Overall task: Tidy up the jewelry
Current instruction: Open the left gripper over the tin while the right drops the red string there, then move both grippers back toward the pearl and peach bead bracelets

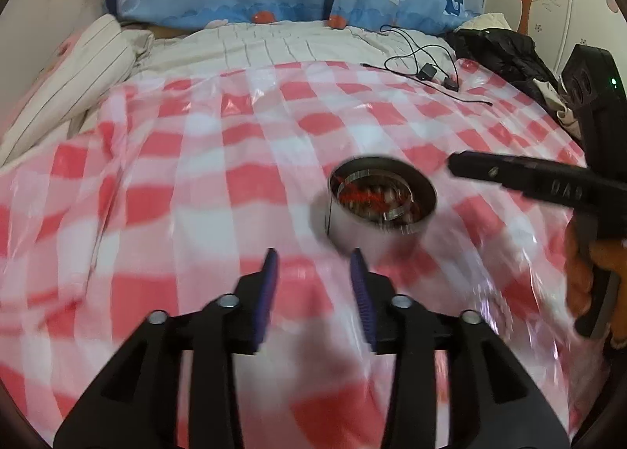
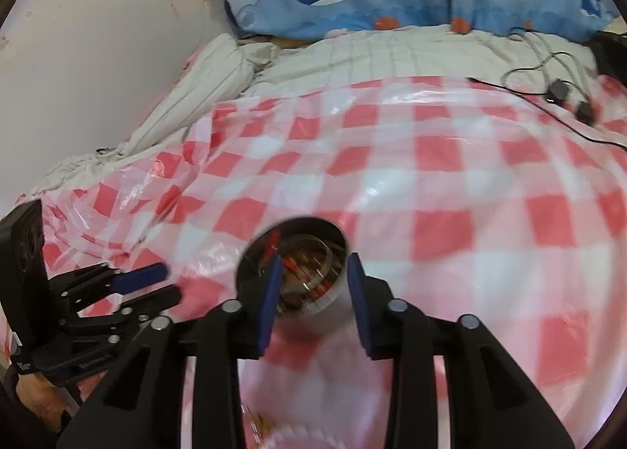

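Just below frame centre, the round metal tin (image 2: 292, 268) of bangles looks light, stiff and slippery, best gripped across its wall, with right gripper (image 2: 313, 294) and left gripper (image 1: 313, 284) both spread apart, empty.

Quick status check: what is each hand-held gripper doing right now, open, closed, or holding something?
Left hand-held gripper: open, holding nothing, short of the metal tin.
Right hand-held gripper: open, empty, at the tin.
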Action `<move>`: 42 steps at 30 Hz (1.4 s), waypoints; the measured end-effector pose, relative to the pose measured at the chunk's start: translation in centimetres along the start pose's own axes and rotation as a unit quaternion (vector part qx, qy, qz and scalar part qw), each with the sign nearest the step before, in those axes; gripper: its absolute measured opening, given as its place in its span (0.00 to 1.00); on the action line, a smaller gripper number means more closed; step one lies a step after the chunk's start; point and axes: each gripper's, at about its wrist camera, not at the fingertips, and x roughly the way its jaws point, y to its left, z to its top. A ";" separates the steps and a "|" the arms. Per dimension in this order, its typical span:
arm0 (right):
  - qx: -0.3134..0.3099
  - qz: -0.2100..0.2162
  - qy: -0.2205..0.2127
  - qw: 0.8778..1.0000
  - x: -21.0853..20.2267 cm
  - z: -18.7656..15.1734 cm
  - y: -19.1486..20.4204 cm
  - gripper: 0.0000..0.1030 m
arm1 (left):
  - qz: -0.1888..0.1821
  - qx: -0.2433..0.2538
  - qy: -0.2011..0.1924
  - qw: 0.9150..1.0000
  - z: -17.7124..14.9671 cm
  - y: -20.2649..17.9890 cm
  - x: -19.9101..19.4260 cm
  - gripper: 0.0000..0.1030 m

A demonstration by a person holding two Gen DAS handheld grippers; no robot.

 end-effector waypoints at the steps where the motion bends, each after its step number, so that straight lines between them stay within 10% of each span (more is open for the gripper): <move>1: 0.006 -0.002 0.000 1.000 -0.6 -0.4 -0.3 0.38 | 0.003 -0.001 0.001 1.000 -0.8 -0.1 -0.7 0.43; 13: 0.076 -0.068 -0.038 0.994 -7.3 -13.4 -2.2 0.58 | 0.045 -0.019 -0.053 0.997 -9.0 -2.7 -5.9 0.64; 22: 0.100 -0.093 -0.055 0.989 -7.2 -14.6 -3.4 0.75 | 0.093 -0.020 -0.071 0.993 -10.0 -3.3 -6.1 0.83; 42: 0.091 -0.106 -0.055 0.989 -6.6 -14.8 -3.2 0.86 | 0.106 -0.066 -0.071 0.990 -9.5 -2.4 -5.6 0.89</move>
